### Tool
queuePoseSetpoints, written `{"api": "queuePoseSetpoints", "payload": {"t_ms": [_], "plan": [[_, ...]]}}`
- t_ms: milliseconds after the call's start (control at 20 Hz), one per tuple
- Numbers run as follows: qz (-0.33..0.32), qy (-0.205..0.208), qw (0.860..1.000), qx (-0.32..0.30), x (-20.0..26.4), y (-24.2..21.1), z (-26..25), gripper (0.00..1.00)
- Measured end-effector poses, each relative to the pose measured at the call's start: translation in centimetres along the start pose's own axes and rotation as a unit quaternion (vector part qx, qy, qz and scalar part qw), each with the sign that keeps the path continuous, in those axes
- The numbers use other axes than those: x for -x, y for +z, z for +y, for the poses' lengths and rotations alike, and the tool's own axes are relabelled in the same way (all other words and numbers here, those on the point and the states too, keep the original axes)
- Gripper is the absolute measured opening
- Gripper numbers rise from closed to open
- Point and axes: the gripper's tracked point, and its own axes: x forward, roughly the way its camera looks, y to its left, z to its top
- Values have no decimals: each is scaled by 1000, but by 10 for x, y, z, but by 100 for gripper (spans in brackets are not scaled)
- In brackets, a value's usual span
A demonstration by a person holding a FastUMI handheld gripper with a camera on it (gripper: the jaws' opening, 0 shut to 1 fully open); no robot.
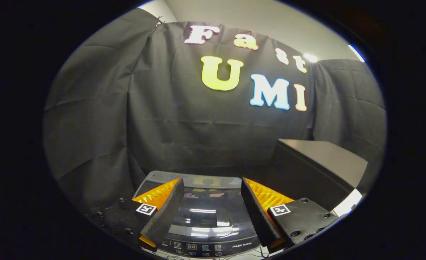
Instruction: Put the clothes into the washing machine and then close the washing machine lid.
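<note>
A: We see the washer (209, 213) low down, just ahead of the fingers and partly between them. Its lid (207, 202) is dark and glossy, and it lies flat and closed on top.

B: Which way does it point?

A: Its control panel (198, 247) is the side nearest to us, and the back edge of the lid is toward the cloth wall (184, 126). So the long axis goes from us straight to the wall.

B: And the gripper (212, 213)?

A: It is wide open and holds nothing. We look down at the lid through the gap between the two fingers, and they seem to hang above it; we cannot tell if they touch it.

B: What is around the washer?

A: A dark box (317, 166) stands just beside it on the right, and it is taller. The cloth wall hangs behind both.
</note>
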Motion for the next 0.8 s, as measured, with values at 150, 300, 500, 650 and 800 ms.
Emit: {"api": "queuePoseSetpoints", "payload": {"t_ms": [150, 300, 500, 650, 800], "plan": [[-23, 4, 1000, -1, 35, 29, -21, 98], [-41, 3, 999, -8, 68, 50, -45, 98], [-64, -3, 998, -13, 107, 73, -82, 98], [-79, -2, 997, -12, 138, 85, -106, 98], [-91, 9, 996, -11, 172, 89, -127, 98]]}}
